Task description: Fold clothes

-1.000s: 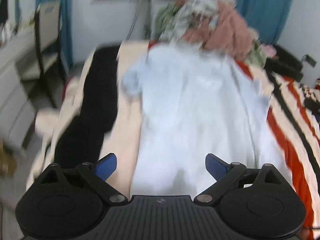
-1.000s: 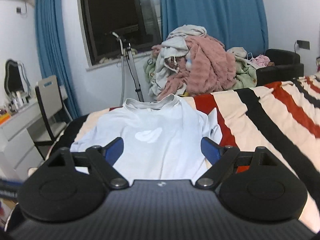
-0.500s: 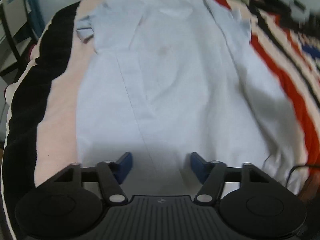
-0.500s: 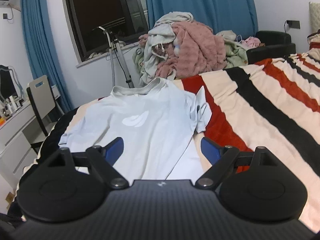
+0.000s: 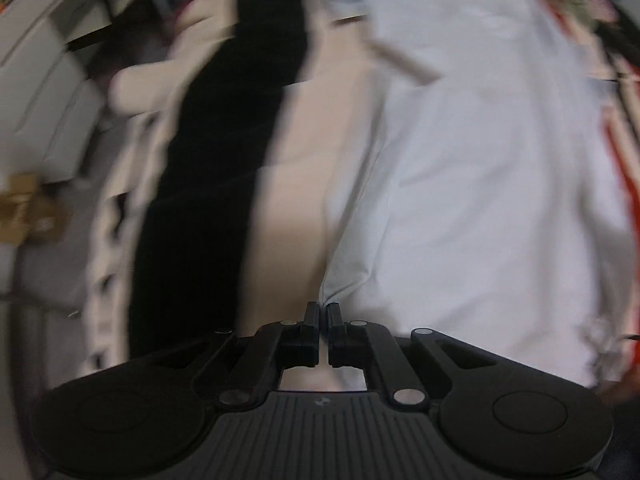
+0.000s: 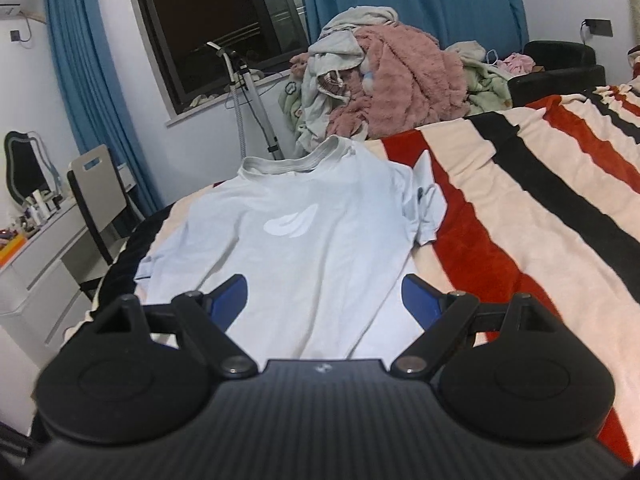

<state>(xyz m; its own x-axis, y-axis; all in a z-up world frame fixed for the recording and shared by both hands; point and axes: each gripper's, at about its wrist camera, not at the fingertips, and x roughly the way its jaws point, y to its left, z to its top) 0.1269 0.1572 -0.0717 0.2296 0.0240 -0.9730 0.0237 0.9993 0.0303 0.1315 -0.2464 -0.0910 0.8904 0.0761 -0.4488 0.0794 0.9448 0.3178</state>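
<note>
— What fills the right wrist view?
— The striped bed, then the pale blue T-shirt spread flat at centre, collar toward the clothes pile at upper centre.
— And the right gripper?
— Fingers spread wide at the lower edge, holding nothing.
— The left gripper?
— Fingers pinched together on the T-shirt's hem corner at lower centre — that view is blurred.
</note>
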